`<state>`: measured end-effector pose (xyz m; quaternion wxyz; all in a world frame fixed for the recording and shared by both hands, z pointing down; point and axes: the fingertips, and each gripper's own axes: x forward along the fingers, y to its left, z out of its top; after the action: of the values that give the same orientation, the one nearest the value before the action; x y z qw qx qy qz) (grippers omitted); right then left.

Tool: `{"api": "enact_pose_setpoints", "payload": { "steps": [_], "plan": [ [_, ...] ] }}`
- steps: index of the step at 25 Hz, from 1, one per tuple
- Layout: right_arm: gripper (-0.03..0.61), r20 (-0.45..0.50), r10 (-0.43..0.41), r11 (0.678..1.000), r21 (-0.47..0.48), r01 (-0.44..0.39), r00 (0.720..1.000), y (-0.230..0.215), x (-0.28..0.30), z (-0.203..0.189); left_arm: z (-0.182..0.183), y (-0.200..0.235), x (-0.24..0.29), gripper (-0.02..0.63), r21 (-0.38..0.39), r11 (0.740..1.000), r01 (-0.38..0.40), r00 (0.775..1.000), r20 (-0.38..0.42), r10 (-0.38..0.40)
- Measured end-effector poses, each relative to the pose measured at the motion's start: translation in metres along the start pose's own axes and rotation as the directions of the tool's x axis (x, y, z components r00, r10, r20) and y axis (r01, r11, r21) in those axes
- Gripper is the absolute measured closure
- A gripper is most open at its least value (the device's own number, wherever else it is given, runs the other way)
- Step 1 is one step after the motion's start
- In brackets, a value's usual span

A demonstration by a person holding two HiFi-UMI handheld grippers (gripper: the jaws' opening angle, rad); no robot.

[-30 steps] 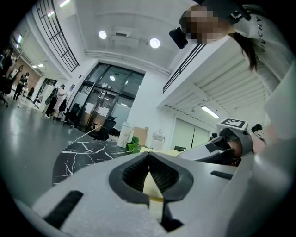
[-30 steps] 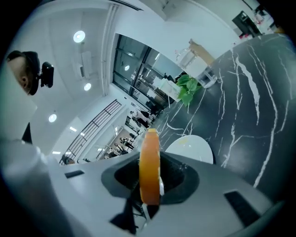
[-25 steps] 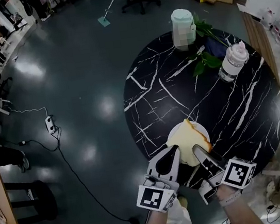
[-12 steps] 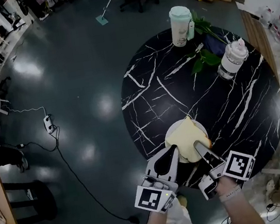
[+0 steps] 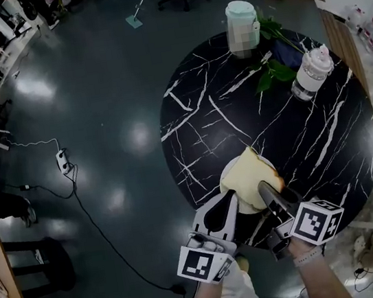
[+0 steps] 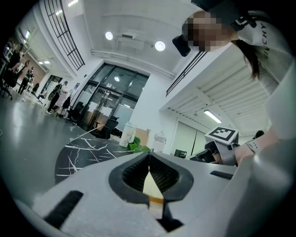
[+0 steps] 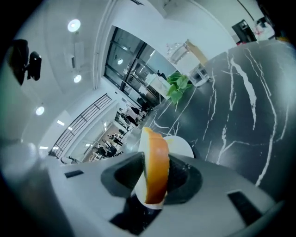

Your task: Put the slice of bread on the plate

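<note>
right gripper [image 5: 271, 192]: mine, narrow, clamped on the near edge of the slice of bread [image 5: 249, 174]. In the right gripper view the crust edge faces me, with a pad on each flat face.
left gripper [image 6: 149, 156]: tips together, nothing gripped as far as I can see. A pale sliver shows through the gap behind the tips; I can't say what it is.
bread location: over the plate [image 7: 183, 147], at the near edge of the round black marble table [image 5: 294, 128]. From the head view it covers most of the plate. I can't tell whether the far end touches the plate.
key relation: the slice runs straight out from my right fingers, away and slightly left, with its long axis roughly in line with the jaws. The plate is directly under it, so no sideways travel is needed. My guess for the next move: lower, roll flat, let go.
nearer hand: right, since it has the slice. The left sits just beside the plate's near-left rim.
risk: the slice looks soft, so letting go while it's tilted may leave it hanging over the near rim.
counts: slice 1, plate 1, grippers 2, lidded cup [image 5: 243, 29] 1, clear bottle [image 5: 311, 75] 1, leafy sprig [image 5: 274, 73] 1. The last three are at the far side, well apart from the plate.
</note>
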<state>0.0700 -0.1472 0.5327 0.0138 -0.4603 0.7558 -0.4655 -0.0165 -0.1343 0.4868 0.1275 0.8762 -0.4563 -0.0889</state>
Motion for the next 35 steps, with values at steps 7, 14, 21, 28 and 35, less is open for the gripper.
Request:
{"api": "enact_pose_setpoints", "payload": {
  "steps": [7, 14, 21, 28, 35],
  "plan": [
    [0.448, 0.012, -0.042, 0.987, -0.157, 0.043, 0.999, 0.002, -0.001, 0.005, 0.008, 0.002, 0.0, 0.606, -0.005, 1.0, 0.002, 1.0, 0.025, -0.002],
    [0.4, 0.027, -0.124, 0.933, -0.338, 0.126, 0.992, -0.004, -0.004, 0.007, 0.012, 0.003, -0.001, 0.606, -0.011, 1.0, 0.007, 0.999, 0.037, -0.007],
    [0.368, 0.044, -0.176, 0.913, -0.366, 0.179, 0.984, -0.015, -0.004, 0.007, 0.011, 0.003, -0.006, 0.606, -0.025, 1.0, 0.009, 0.999, 0.039, -0.008],
    [0.353, 0.06, -0.213, 0.87, -0.442, 0.217, 0.975, -0.021, -0.003, 0.008, 0.011, 0.006, -0.011, 0.606, -0.033, 0.999, 0.007, 0.999, 0.041, -0.006],
    [0.345, 0.114, -0.235, 0.815, -0.517, 0.259, 0.965, -0.022, -0.006, 0.011, 0.01, 0.004, -0.014, 0.606, -0.043, 0.999, 0.008, 0.999, 0.042, -0.007]
  ]
}}
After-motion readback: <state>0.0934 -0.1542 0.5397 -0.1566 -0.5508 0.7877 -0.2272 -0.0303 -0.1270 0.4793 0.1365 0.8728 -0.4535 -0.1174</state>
